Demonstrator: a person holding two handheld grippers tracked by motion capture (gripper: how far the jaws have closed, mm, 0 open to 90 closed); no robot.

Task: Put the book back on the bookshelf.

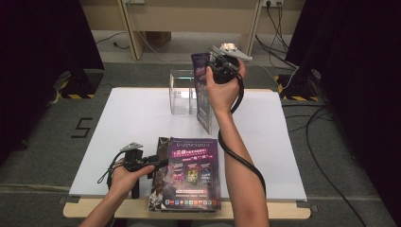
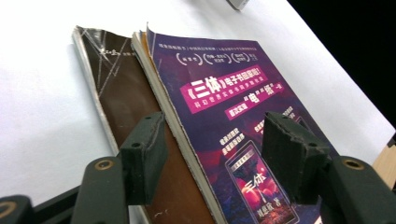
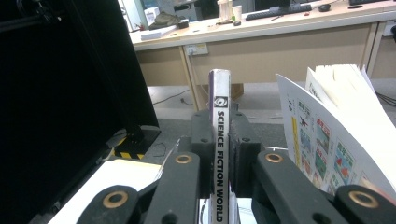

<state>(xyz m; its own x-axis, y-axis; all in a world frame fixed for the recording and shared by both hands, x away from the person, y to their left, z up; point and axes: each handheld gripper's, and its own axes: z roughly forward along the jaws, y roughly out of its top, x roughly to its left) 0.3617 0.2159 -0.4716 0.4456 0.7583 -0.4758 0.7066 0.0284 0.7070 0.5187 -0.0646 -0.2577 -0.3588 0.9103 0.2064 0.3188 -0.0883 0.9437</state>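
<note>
White surface [image 1: 132,123] under everything; stack of magazines [image 1: 189,175] lying flat at near edge, purple cover on top, brown cover [image 2: 135,107] beneath, poking out at left. Clear acrylic box [image 1: 182,92] upright toward far side. Raised magazine [image 1: 202,90] held upright in air just right of box, lower edge hanging above surface, loose pages fanning [image 3: 345,121]. Right tool [image 3: 219,154] pinching that magazine at spine, jaws pressed tight on it. Left tool [image 2: 212,154] spread, jaws straddling left edge of stack, pads clear of covers
</note>
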